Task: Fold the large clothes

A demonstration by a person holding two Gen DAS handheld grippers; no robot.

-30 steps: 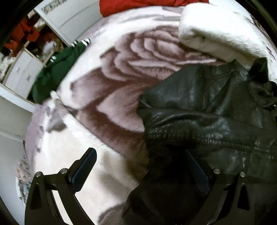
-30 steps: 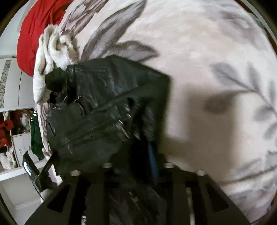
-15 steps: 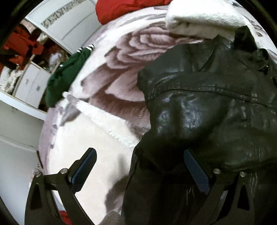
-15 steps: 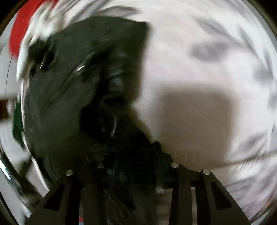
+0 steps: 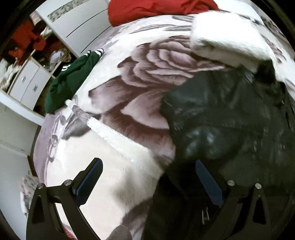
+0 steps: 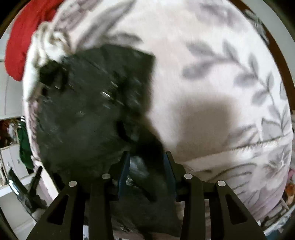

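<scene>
A black leather jacket (image 5: 230,129) lies bunched on a bed with a floral blanket (image 5: 147,77). My left gripper (image 5: 147,177) is open, its right finger against the jacket's lower edge, its left finger over the white blanket. In the right wrist view the jacket (image 6: 92,103) is motion-blurred at left. My right gripper (image 6: 146,166) is shut on a fold of the jacket between its blue pads.
A white fluffy garment (image 5: 226,38) and a red one (image 5: 156,7) lie at the bed's far side. A green garment (image 5: 71,77) hangs at the left edge beside white drawers (image 5: 27,86). A wide stretch of blanket (image 6: 212,77) lies to the jacket's right.
The left gripper has drawn back from the jacket, which looks smaller and further right now. The right gripper's jaws have parted a little but keep hold of the jacket, which has shifted.
</scene>
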